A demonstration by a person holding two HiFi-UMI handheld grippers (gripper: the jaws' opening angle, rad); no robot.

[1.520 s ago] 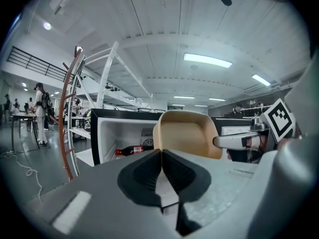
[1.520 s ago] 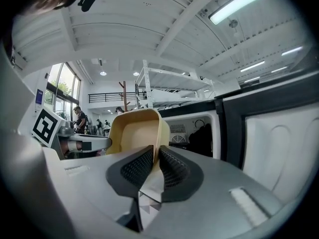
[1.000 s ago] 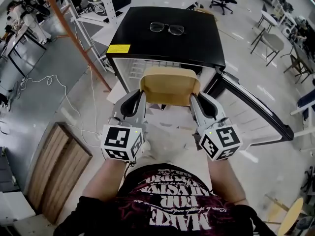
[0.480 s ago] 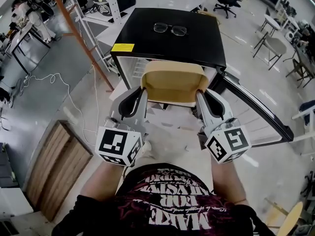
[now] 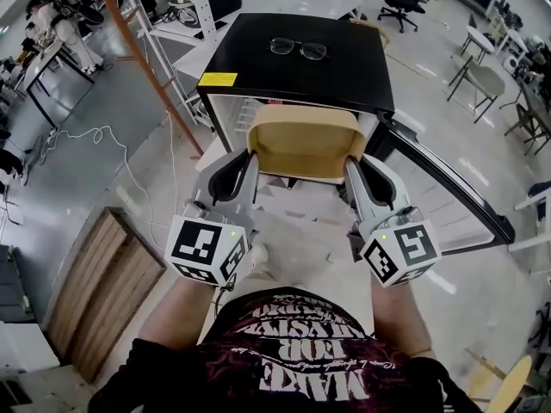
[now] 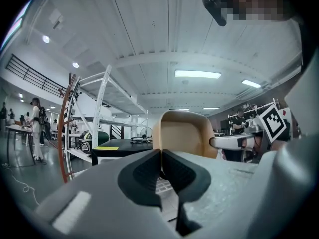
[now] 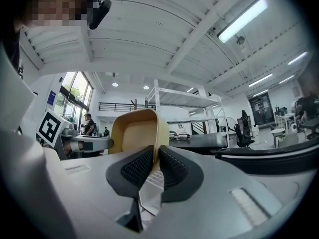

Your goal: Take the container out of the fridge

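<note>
A tan rectangular container [image 5: 304,141] hangs in front of the open black mini fridge [image 5: 293,63], held between both grippers with its hollow side facing me. My left gripper [image 5: 251,163] is shut on the container's left rim [image 6: 158,143]. On the opposite side, the right gripper [image 5: 352,167] is shut on the right rim [image 7: 160,133]. The left gripper view shows the container [image 6: 185,133] past the closed jaws. In the right gripper view the container [image 7: 135,133] rises to the left of the jaws.
The fridge door [image 5: 448,188] stands open to the right. A pair of glasses [image 5: 297,49] lies on the fridge top. An orange pole [image 5: 142,67] and white shelving [image 5: 185,7] stand at the left. A wooden board [image 5: 99,286] lies on the floor. Chairs [image 5: 478,80] stand at the far right.
The container has come slightly further out and up from the fridge opening. Both grippers shifted a little with it and kept their hold.
</note>
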